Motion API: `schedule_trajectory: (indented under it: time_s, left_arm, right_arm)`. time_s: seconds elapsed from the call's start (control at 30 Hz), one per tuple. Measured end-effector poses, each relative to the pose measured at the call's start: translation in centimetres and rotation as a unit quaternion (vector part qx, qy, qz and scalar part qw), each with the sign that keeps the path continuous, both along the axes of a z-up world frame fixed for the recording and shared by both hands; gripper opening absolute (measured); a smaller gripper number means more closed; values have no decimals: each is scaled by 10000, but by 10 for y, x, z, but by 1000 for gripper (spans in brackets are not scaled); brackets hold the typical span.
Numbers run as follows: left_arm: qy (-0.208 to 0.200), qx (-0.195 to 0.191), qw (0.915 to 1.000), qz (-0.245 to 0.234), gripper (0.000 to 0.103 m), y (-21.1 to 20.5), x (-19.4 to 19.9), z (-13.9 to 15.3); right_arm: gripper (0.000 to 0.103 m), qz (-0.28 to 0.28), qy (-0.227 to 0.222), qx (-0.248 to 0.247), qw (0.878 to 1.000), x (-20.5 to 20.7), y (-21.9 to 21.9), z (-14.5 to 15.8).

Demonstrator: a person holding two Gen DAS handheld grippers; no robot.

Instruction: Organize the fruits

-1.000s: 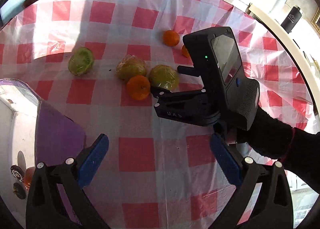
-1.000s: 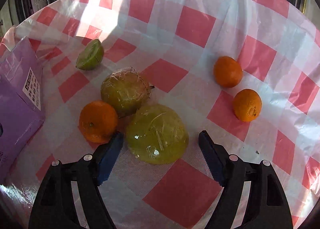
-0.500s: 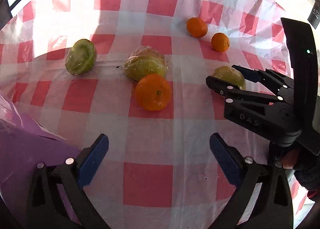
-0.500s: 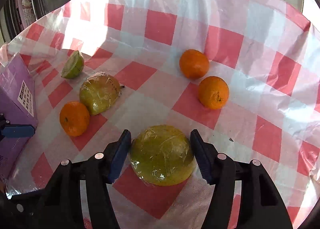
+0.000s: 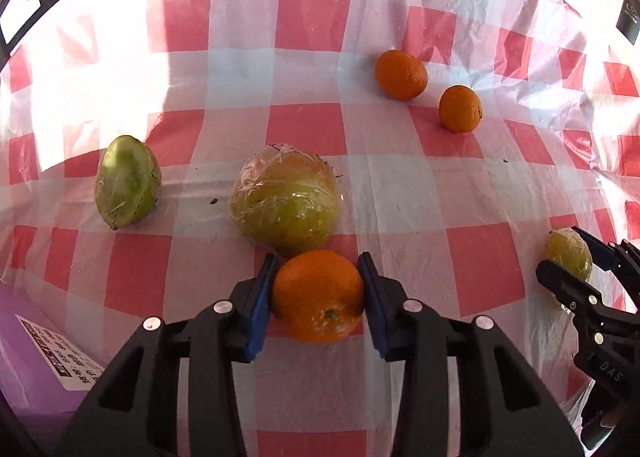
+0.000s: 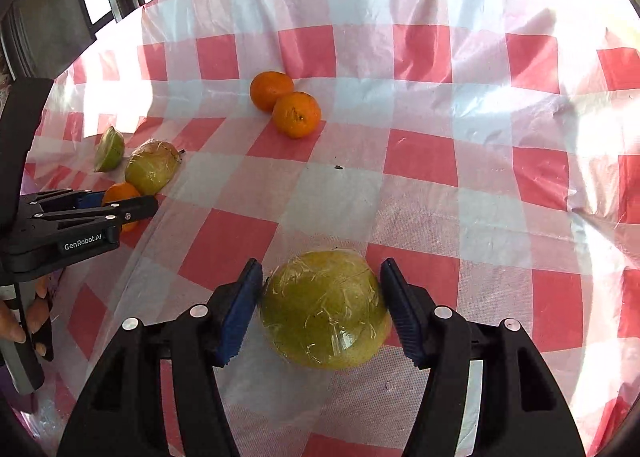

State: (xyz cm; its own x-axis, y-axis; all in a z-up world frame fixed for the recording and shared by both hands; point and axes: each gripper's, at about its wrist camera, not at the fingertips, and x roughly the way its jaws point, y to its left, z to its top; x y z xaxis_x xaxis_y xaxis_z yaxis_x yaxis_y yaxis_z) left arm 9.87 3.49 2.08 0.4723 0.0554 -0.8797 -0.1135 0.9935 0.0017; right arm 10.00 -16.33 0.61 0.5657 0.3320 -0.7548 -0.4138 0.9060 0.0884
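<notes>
Both wrapped green halves (image 6: 326, 309) (image 5: 286, 197) glisten under cling film.

Red-and-white checked tablecloth (image 5: 312, 25) with a clear plastic film over it, creased at the far right, purple box (image 5: 36, 361) with a printed label at the near left edge, dark window frames (image 6: 72, 5) beyond the far left edge
</notes>
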Motion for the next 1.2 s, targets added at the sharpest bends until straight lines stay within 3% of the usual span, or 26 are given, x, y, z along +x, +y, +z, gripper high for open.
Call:
schedule_trajectory:
  time_s: [0.2,0.5,0.8,0.83,0.9,1.0,1.03,1.07,1.1,1.13,1.17,1.2]
  left_arm:
    - [259,-429,9984,-242,40,-7,-42,8]
    - [410,-711,9931,-837,40,-25,-101,10]
    - [29,-912,9897,-1101,41,-17,-115,47]
    - [-21,-915,9893,-1136,41,-14,-118,52]
    - [-94,-889,9891,-1173,41,-9,-123,58]
    - [-140,-903,9889,-1169,41,1,-129,63]
    - [-150,-934,9886,-1170,41,3,-132,65]
    - [-168,-961,9880,-1200,41,4,-134,66]
    - [-188,-970,9868,-1282,41,4,-137,68]
    - [-208,-955,9857,-1374,41,2,-139,70]
    - [-233,-930,9842,-1489,41,-1,-142,72]
    - [-261,-897,9826,-1604,41,-4,-145,74]
  right_arm:
    - [60,-249,133,177,9994,-25,0,5]
    - [59,-779,406,161,9960,-64,-7,2]
    - [56,-1294,317,282,9907,-93,-6,20]
    - [54,-1288,296,256,9909,-96,-3,21]
    - [12,-1344,309,84,9904,-98,3,15]
    - [13,-1492,272,100,9884,-99,3,12]
    - [19,-1497,327,230,9879,-98,2,12]
    - [35,-1555,402,330,9865,-98,2,12]
    - [70,-1627,472,438,9846,-99,0,12]
    - [86,-1688,432,570,9830,-102,-1,14]
    - [92,-1719,302,663,9824,-105,-1,17]
    - [92,-1747,230,608,9825,-107,0,19]
